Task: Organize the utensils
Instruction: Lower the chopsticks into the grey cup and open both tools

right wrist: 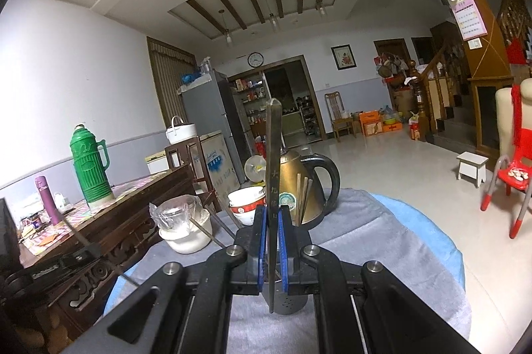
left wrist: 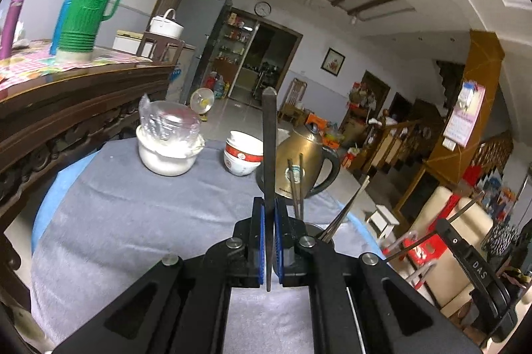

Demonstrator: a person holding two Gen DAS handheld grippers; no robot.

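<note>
My left gripper (left wrist: pixel 269 207) is shut on a flat dark metal utensil handle (left wrist: pixel 268 134) that stands upright between the blue pads. My right gripper (right wrist: pixel 272 214) is shut on a similar grey metal handle (right wrist: pixel 273 154) with engraved characters, also upright. Just below the right gripper sits a grey perforated utensil holder (right wrist: pixel 288 304). Several chopsticks (left wrist: pixel 296 184) stand in it; they also show in the right wrist view (right wrist: pixel 303 197). The right gripper's body (left wrist: pixel 465 257) shows at the right of the left wrist view, the left gripper's body (right wrist: pixel 66 261) at the left of the right wrist view.
A round table with a grey cloth (left wrist: pixel 133 221) holds a brass kettle (left wrist: pixel 304 154), stacked red-and-white bowls (left wrist: pixel 242 154) and a white jar with plastic wrap (left wrist: pixel 169 141). A dark wooden cabinet (left wrist: pixel 66 101) with a green thermos (left wrist: pixel 89 5) stands left. A red chair (right wrist: pixel 512 184) stands right.
</note>
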